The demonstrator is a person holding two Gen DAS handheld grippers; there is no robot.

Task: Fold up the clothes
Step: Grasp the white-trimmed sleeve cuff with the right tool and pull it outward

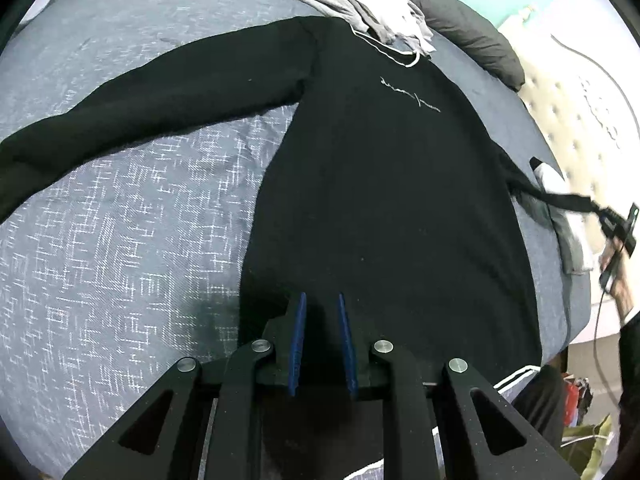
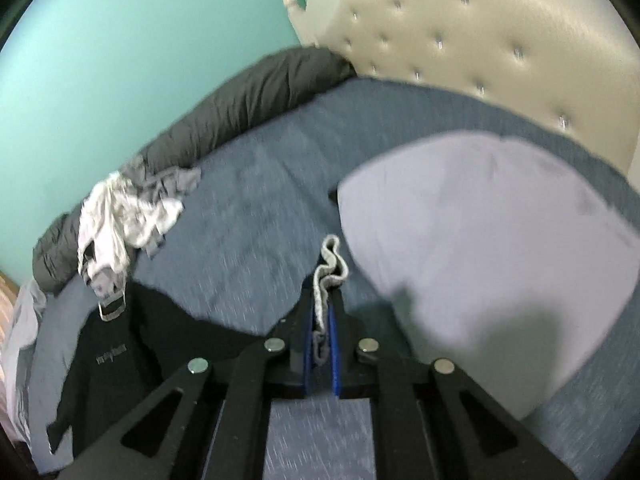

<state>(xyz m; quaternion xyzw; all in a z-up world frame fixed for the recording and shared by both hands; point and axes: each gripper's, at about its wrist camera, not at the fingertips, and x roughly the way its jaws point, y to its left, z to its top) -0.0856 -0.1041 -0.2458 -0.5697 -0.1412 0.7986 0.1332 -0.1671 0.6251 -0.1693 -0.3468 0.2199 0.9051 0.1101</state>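
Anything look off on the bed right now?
Mostly tidy: the black sweatshirt lies flat on the bed. One thing stands out: a crumpled pile of grey and white clothes sits on its collar, so the neckline is partly covered. The right gripper is pinching a sleeve cuff.

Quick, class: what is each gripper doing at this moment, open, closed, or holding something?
Left gripper: jaws nearly closed on the hem of the black sweatshirt.
Right gripper: jaws closed on the sweatshirt's sleeve cuff.
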